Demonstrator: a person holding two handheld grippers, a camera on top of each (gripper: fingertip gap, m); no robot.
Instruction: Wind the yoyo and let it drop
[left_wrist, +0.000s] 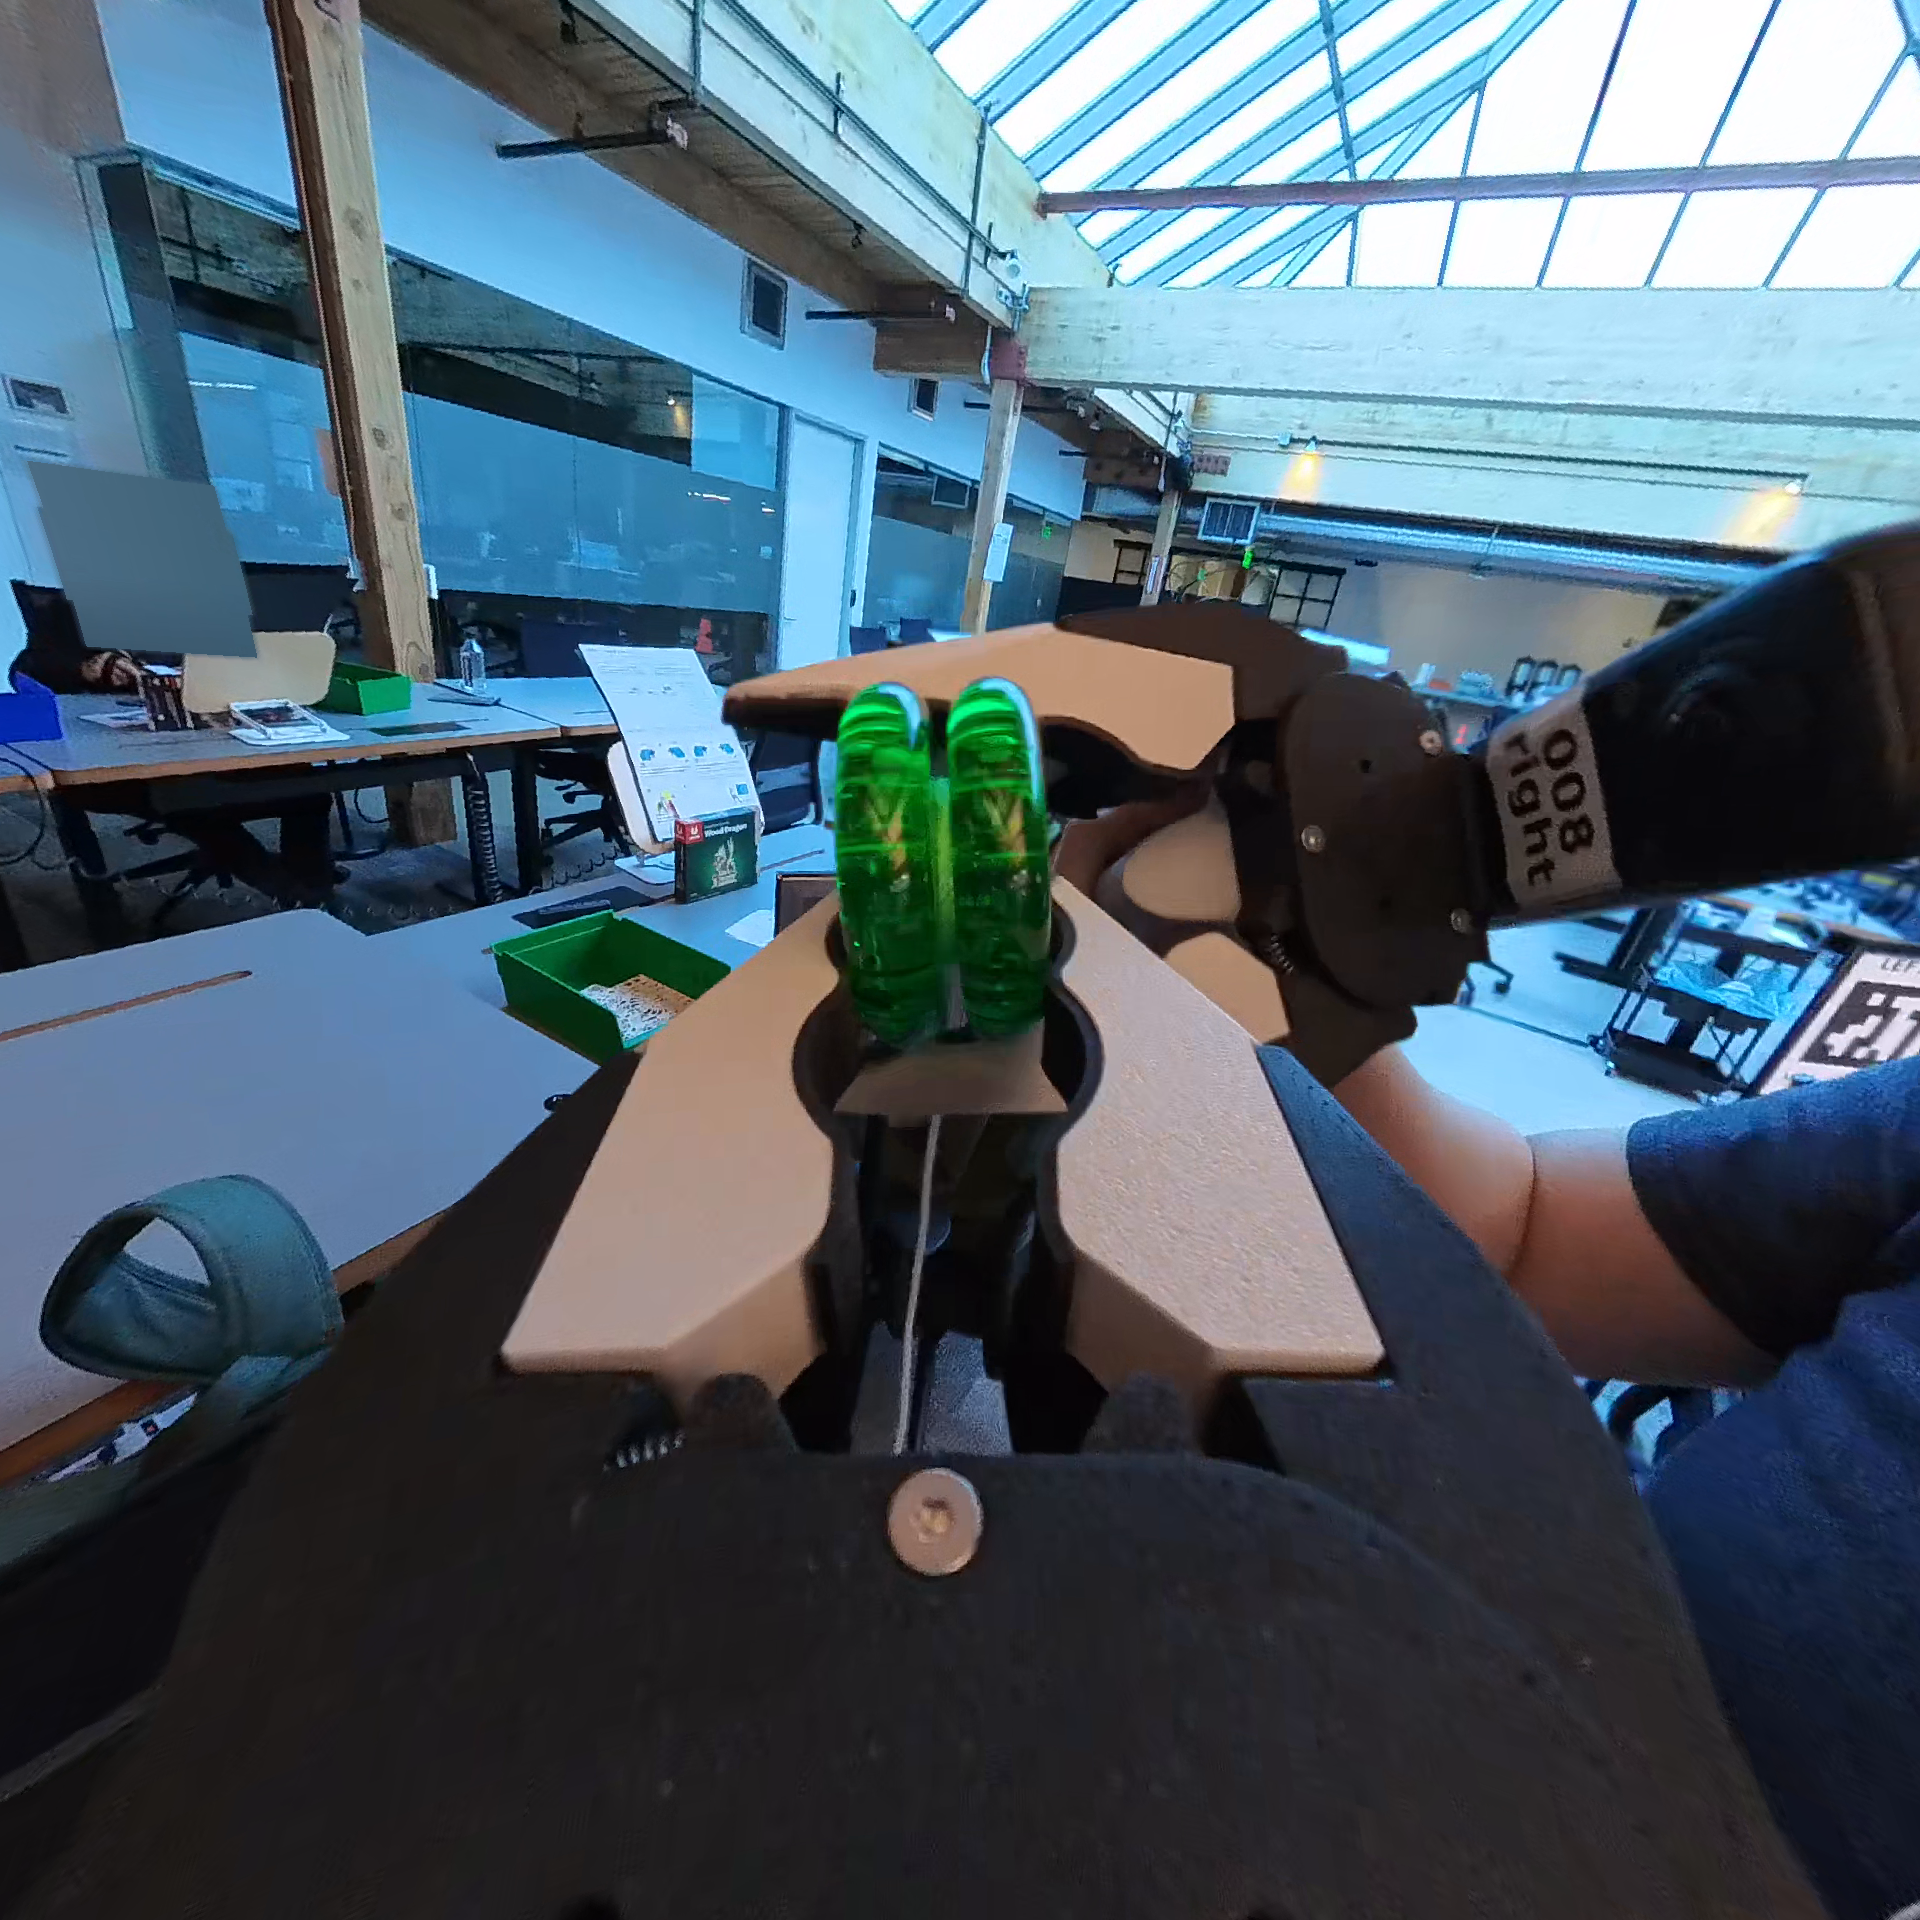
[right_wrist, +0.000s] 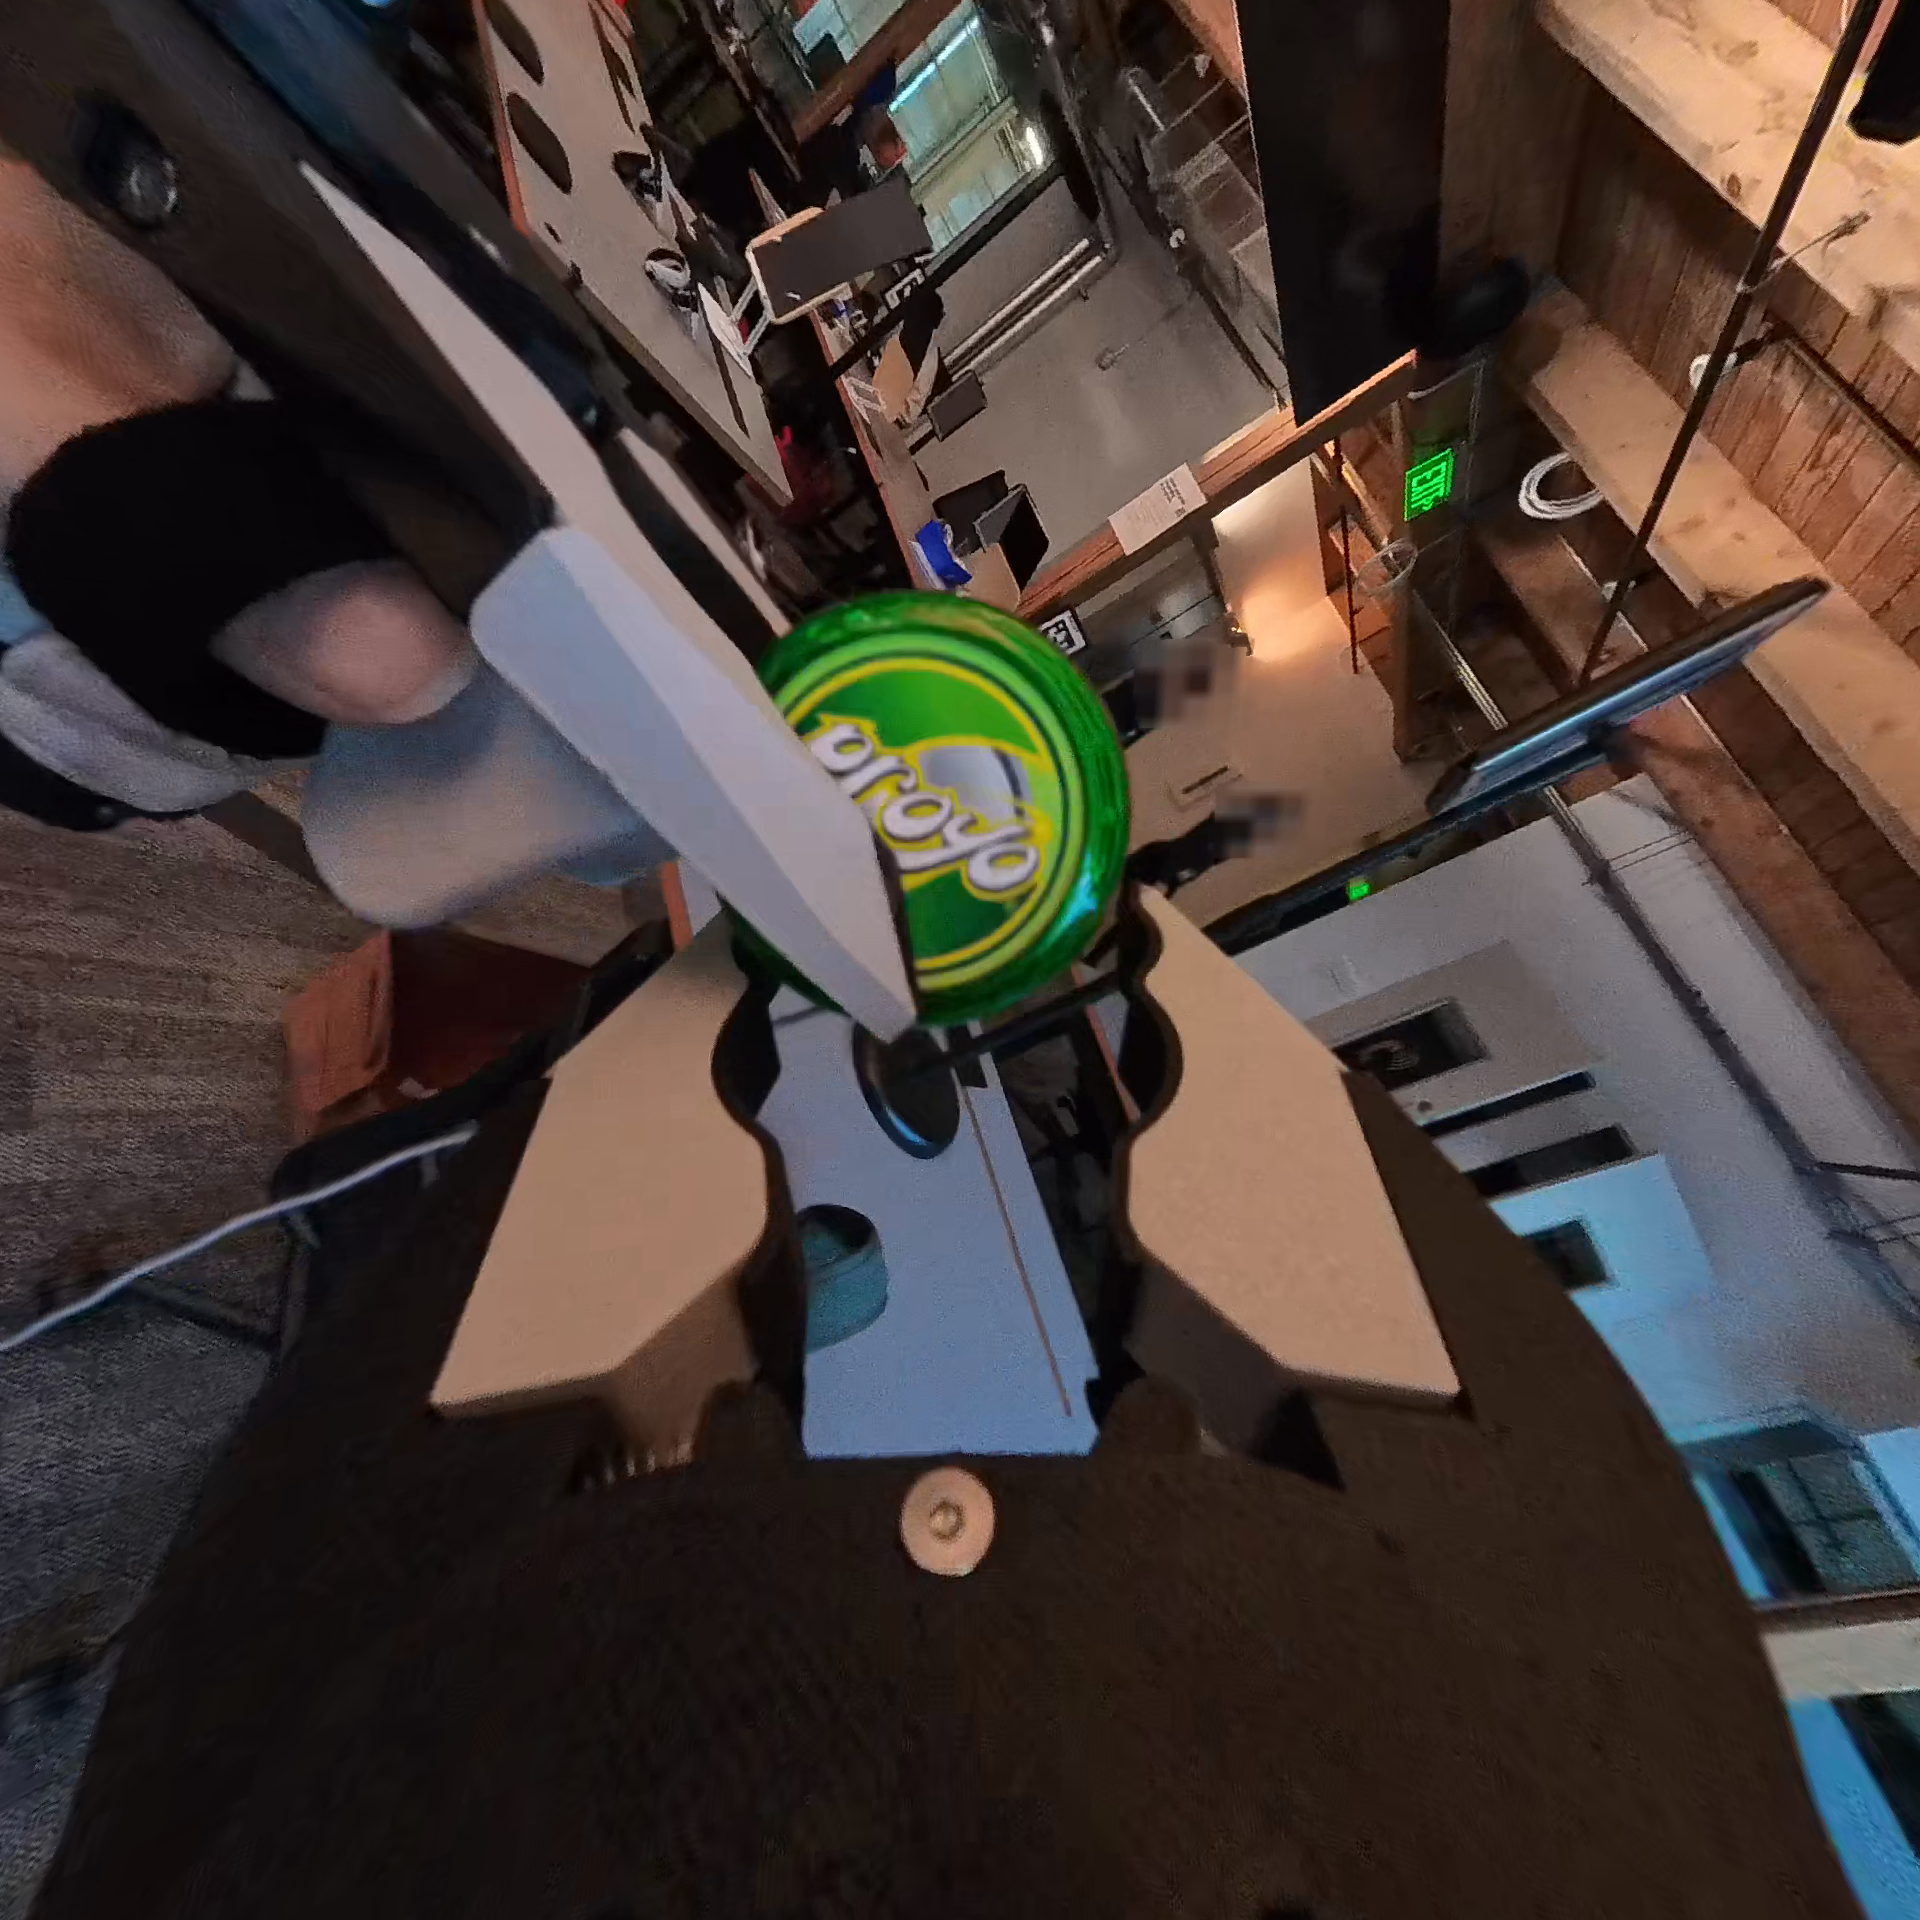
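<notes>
A green see-through yoyo (left_wrist: 894, 852) is held up in the air, edge-on in the left wrist view. My left gripper (left_wrist: 940, 935) is shut on its two flat faces. A white string (left_wrist: 920, 1247) runs from its groove back between my left fingers. In the right wrist view the yoyo (right_wrist: 966, 821) shows its printed face, partly covered by one left finger (right_wrist: 707, 769). My right gripper (right_wrist: 940, 940) is open, its tips close by the yoyo's rim. Its upper finger (left_wrist: 1091, 686) passes behind the yoyo's top. The string (right_wrist: 239, 1216) trails off to the left.
Grey tables (left_wrist: 260, 1060) lie below, with a green bin (left_wrist: 592, 966) and a small dark box (left_wrist: 717, 857) on them. A teal strap (left_wrist: 208, 1288) hangs by my left gripper. A person's forearm (left_wrist: 1538, 1226) comes in from the right. A wooden post (left_wrist: 353, 364) stands far left.
</notes>
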